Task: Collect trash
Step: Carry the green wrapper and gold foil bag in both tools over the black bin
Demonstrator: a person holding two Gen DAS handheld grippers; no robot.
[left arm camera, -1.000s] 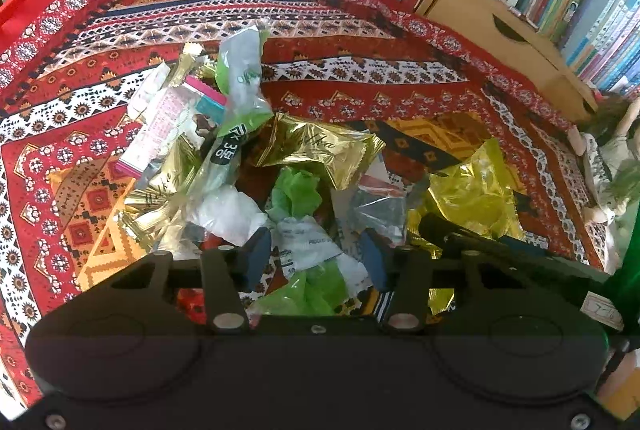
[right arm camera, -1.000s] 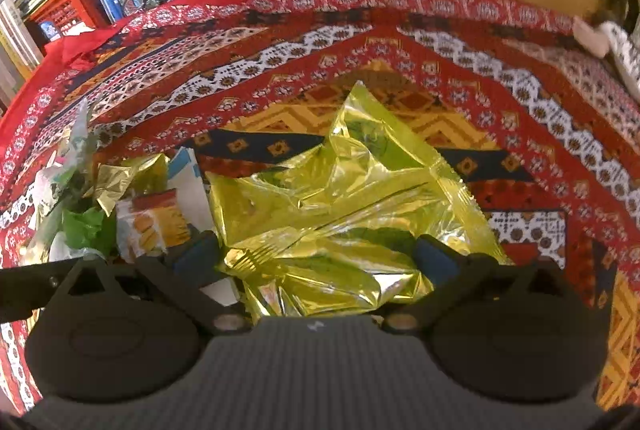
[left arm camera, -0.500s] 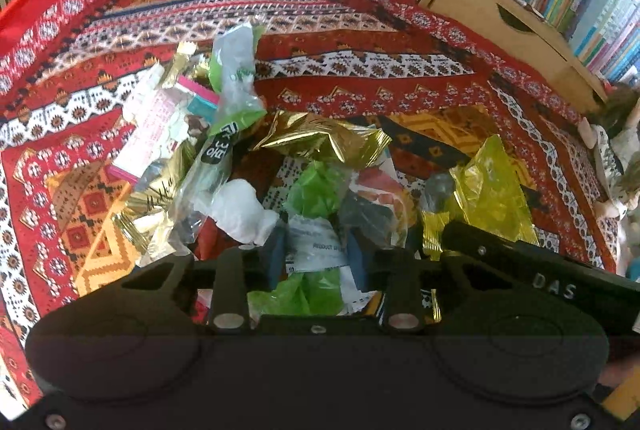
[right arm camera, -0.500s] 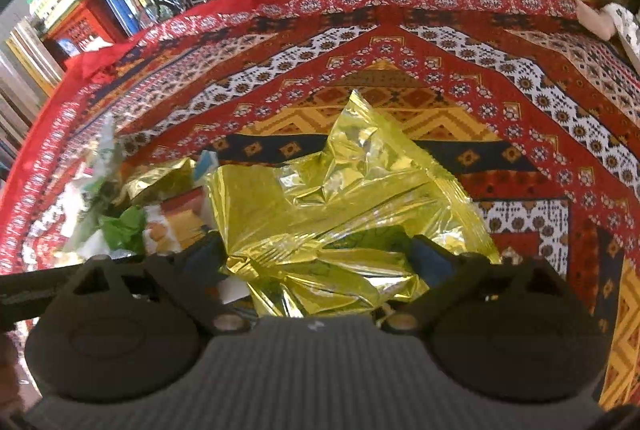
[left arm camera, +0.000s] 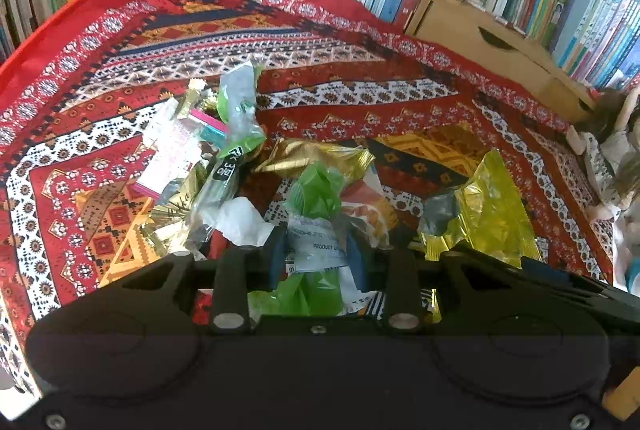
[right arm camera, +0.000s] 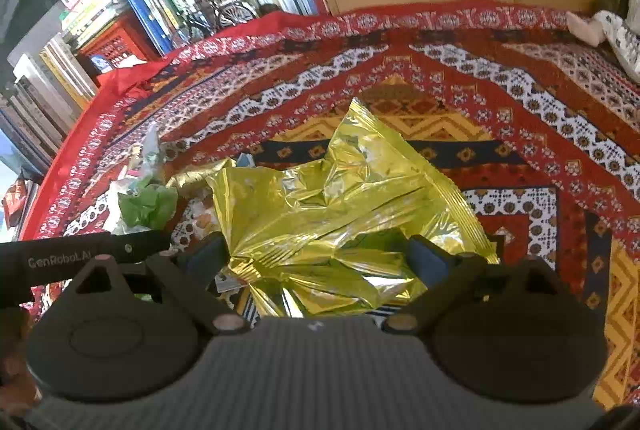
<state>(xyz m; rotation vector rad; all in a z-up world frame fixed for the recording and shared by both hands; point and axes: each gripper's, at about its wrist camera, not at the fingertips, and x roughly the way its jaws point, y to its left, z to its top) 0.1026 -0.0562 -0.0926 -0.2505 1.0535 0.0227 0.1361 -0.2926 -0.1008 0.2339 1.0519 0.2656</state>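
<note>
Since both wrappers are light, crinkly and slippery, we pinch the green wrapper (left arm camera: 316, 250) mid-frame in the left gripper (left arm camera: 316, 254); the right gripper (right arm camera: 320, 258) spans the gold foil bag's (right arm camera: 340, 198) bunched middle, wide.

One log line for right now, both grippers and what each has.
left gripper: shut on green-and-white wrapper | right gripper: wide around gold foil bag, grip unclear | surface: patterned cloth

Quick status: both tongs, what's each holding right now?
Left tongs: shut on the green and white wrapper.
Right tongs: wide, pads pressing the gold foil bag.
</note>
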